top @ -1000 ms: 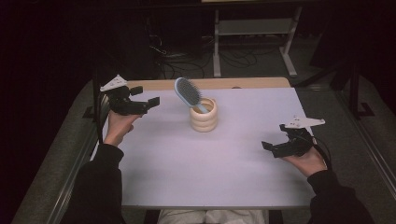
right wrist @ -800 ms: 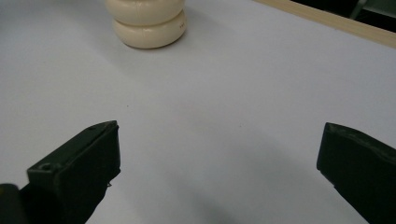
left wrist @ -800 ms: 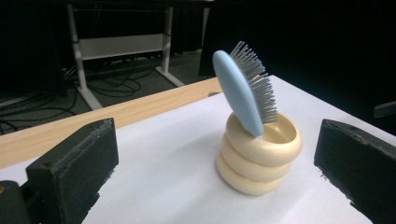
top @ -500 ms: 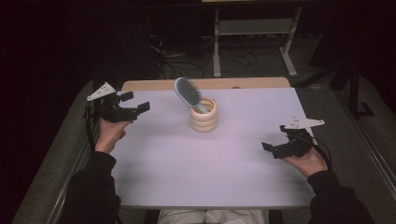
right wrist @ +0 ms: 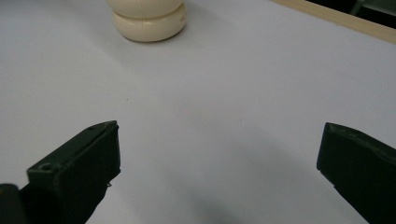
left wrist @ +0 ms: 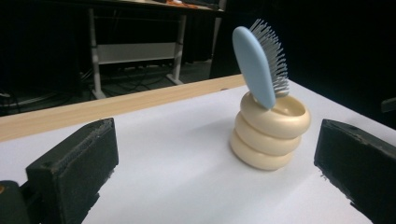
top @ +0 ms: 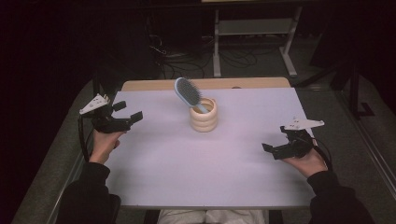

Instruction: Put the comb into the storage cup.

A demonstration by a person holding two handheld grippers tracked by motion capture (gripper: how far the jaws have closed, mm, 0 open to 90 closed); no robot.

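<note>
Since a second earlier my left gripper [top: 127, 111] had drawn back from the cream ribbed ring-stacked holder [top: 203, 115] toward the left edge of the white table [top: 187, 163], and it now hovered there well apart from the holder, with its jaws spread wide and nothing between them. From the left gripper view I saw the holder [left wrist: 270, 132] standing upright on the table between my two black jaws, farther off, with the light blue oval hairbrush [left wrist: 259, 63] stuck handle-down in it, leaning to one side, bristles turned away from me. My right gripper [top: 275, 150] rested near the right edge, where it had been a second before, its jaws also parted and empty. Its own view caught the lower rings of the holder [right wrist: 148, 18] at the top, well apart from the jaws.
</note>
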